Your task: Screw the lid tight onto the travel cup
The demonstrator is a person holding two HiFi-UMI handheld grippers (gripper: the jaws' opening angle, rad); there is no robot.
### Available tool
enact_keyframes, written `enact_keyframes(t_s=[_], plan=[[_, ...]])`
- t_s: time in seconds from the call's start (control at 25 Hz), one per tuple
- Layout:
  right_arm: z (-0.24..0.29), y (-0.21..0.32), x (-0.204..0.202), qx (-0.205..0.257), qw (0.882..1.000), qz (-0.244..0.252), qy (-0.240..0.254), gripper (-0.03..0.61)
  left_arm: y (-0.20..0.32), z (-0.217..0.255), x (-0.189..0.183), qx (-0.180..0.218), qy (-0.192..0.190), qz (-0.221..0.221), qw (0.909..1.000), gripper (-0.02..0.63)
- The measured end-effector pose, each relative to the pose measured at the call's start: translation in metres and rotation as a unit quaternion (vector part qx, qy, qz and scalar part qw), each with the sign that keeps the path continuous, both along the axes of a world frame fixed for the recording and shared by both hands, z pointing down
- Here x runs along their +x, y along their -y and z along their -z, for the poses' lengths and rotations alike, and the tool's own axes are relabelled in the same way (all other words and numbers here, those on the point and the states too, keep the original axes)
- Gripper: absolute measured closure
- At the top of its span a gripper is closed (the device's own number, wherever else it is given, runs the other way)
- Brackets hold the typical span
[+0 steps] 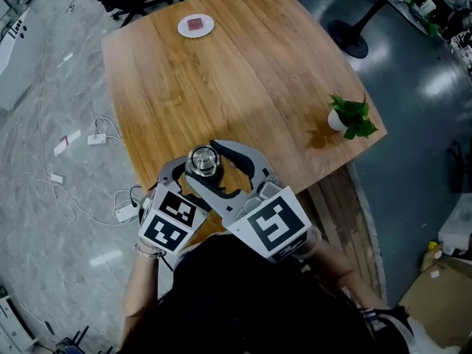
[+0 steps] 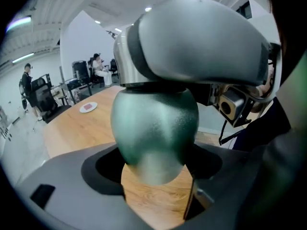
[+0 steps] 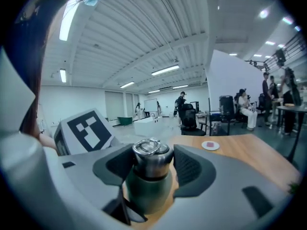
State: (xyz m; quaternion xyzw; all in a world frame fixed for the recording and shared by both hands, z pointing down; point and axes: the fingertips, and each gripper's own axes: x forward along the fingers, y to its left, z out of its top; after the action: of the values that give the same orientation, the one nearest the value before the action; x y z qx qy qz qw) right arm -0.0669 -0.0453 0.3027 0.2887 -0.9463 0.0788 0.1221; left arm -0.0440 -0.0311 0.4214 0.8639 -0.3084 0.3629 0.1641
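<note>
The cup (image 1: 203,162) is at the table's (image 1: 243,80) 6 o'clock edge, close to the person. The left gripper (image 2: 156,174) has its jaws part-way apart and clamped on the cup's green body, while the right gripper (image 3: 152,163), coming in from 4 o'clock, has its jaws pressed on the steel lid (image 3: 151,151). A saucer (image 1: 195,26) lies at the table's 12 o'clock and a plant (image 1: 352,116) at 3 o'clock.
</note>
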Motion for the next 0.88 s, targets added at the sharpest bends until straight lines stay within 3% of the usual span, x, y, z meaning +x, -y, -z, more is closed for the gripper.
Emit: enact_keyframes(t_s=[0.12, 0.2, 0.32, 0.44, 0.64, 0.76, 0.88], plan=[[0.002, -0.009, -0.002, -0.018, 0.998, 0.055, 0.02, 0.313, -0.008, 0.005, 0.004, -0.016, -0.038, -0.027, 0.9988, 0.239], [0.009, -0.016, 0.0, -0.052, 0.992, 0.105, 0.053, 0.313, -0.019, 0.012, 0.009, -0.033, -0.072, -0.066, 0.9947, 0.241], [0.011, -0.022, 0.001, -0.086, 0.98, 0.166, 0.071, 0.313, -0.032, 0.016, 0.015, -0.049, -0.091, -0.124, 0.9869, 0.239], [0.008, -0.019, 0.0, -0.075, 0.985, 0.146, 0.056, 0.313, -0.03, 0.012, 0.016, -0.053, -0.083, -0.112, 0.9888, 0.241], [-0.004, 0.002, 0.004, -0.024, 1.0, 0.014, 0.001, 0.314, -0.003, 0.001, 0.005, -0.023, -0.018, -0.019, 0.9994, 0.241], [-0.003, -0.004, 0.0, -0.02, 0.998, 0.051, -0.002, 0.313, -0.007, 0.005, 0.009, -0.04, -0.052, -0.034, 0.9973, 0.239], [0.0, -0.013, 0.001, -0.066, 0.99, 0.118, 0.029, 0.313, -0.022, 0.015, 0.016, -0.057, -0.101, -0.083, 0.9898, 0.241]])
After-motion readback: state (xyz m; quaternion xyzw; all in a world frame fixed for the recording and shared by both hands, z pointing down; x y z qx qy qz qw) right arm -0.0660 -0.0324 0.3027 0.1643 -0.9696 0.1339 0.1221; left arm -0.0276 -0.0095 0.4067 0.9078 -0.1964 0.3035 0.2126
